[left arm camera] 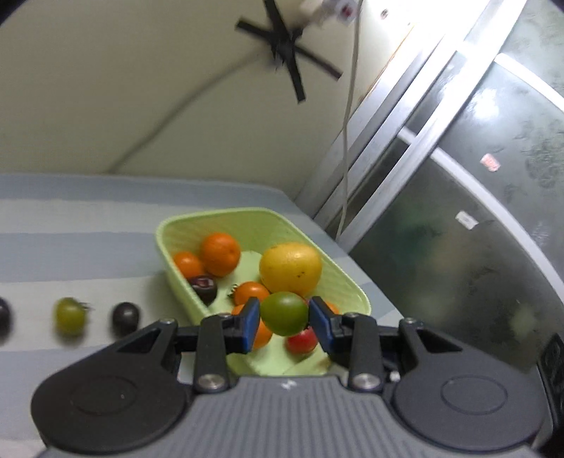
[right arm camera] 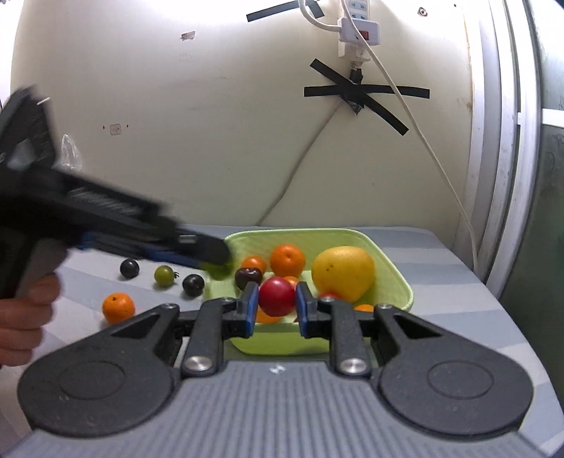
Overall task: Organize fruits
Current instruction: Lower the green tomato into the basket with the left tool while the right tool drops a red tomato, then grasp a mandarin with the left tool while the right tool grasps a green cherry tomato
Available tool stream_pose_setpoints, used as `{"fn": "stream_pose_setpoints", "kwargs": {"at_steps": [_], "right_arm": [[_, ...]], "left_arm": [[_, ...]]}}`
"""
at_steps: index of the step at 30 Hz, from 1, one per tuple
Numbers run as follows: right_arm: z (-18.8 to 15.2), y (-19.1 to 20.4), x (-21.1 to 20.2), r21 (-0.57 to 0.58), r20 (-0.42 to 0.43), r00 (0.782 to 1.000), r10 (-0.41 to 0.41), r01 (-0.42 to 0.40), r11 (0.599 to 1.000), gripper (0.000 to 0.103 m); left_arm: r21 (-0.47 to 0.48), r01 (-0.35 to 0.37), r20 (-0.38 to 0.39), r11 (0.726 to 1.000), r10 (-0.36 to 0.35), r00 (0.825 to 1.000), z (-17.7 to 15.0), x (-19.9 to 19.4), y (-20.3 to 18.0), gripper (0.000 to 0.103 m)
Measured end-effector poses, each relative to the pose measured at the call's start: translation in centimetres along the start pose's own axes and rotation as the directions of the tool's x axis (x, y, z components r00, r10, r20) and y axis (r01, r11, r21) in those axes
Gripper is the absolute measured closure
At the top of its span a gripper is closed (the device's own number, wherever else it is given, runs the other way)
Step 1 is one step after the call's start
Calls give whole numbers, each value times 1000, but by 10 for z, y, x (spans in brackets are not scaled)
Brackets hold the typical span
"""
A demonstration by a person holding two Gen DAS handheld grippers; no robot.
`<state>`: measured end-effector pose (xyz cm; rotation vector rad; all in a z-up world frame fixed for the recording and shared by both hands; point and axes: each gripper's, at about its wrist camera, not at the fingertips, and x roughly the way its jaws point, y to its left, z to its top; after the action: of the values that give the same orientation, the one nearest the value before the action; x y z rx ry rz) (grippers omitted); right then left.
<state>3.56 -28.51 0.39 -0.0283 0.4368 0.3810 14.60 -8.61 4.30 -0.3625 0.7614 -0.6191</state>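
Observation:
My left gripper [left arm camera: 284, 321] is shut on a green tomato [left arm camera: 284, 313] and holds it above the near end of the light green basket [left arm camera: 183, 225]. The basket holds a yellow fruit [left arm camera: 290, 269], oranges [left arm camera: 220, 253], a dark plum [left arm camera: 203, 287] and a red tomato [left arm camera: 301, 341]. My right gripper [right arm camera: 274, 305] is shut on a red tomato [right arm camera: 277, 296] above the basket's [right arm camera: 398, 278] near edge. The left gripper also shows in the right wrist view [right arm camera: 211, 252], blurred, over the basket's left rim.
On the striped cloth left of the basket lie a green tomato [right arm camera: 164, 274], two dark plums [right arm camera: 193, 284] [right arm camera: 129, 268] and an orange [right arm camera: 118, 307]. A wall with a power strip [right arm camera: 357, 33] and cable stands behind. A window frame [right arm camera: 507, 141] is at the right.

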Motion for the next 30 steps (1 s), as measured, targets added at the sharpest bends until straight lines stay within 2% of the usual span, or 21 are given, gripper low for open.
{"fn": "stream_pose_setpoints", "kwargs": {"at_steps": [2,4,6,10,15,18,22,25,28,29,30], "right_arm": [[0,2,9,11,-5,1000,-9,9,1000,76],[-3,-8,11,36,-4,1000,-13,13,999,76],[-5,-15,13,61,7,1000,-21,21,998,70],[-6,-20,12,103,34,999,-31,28,994,71],[1,-23,5,145,64,997,-31,21,989,71],[6,-15,-3,154,89,996,-8,-6,988,71],[13,2,-6,145,107,991,76,-91,985,71],[16,26,-1,104,84,987,138,-147,984,71],[13,50,14,64,23,982,187,-188,980,71],[10,58,20,55,-7,980,197,-197,979,71],[8,64,25,52,-33,978,204,-203,978,71]], "left_arm": [[-14,-28,-15,999,28,999,3,11,0,70],[-19,-55,-18,998,55,998,5,16,4,62],[-25,-75,-14,997,75,997,8,19,5,59],[1,-90,26,996,89,996,12,6,1,55],[15,-111,144,994,107,984,18,-43,7,55],[-16,-135,215,991,136,967,11,-85,26,55],[-94,-198,274,976,216,937,-8,-130,61,55],[-168,-255,247,952,291,924,-24,-145,93,55],[-214,-325,197,921,367,909,-39,-146,117,55],[-227,-324,184,918,367,912,-44,-146,123,55],[-244,-300,175,922,346,922,-50,-145,128,55]]}}
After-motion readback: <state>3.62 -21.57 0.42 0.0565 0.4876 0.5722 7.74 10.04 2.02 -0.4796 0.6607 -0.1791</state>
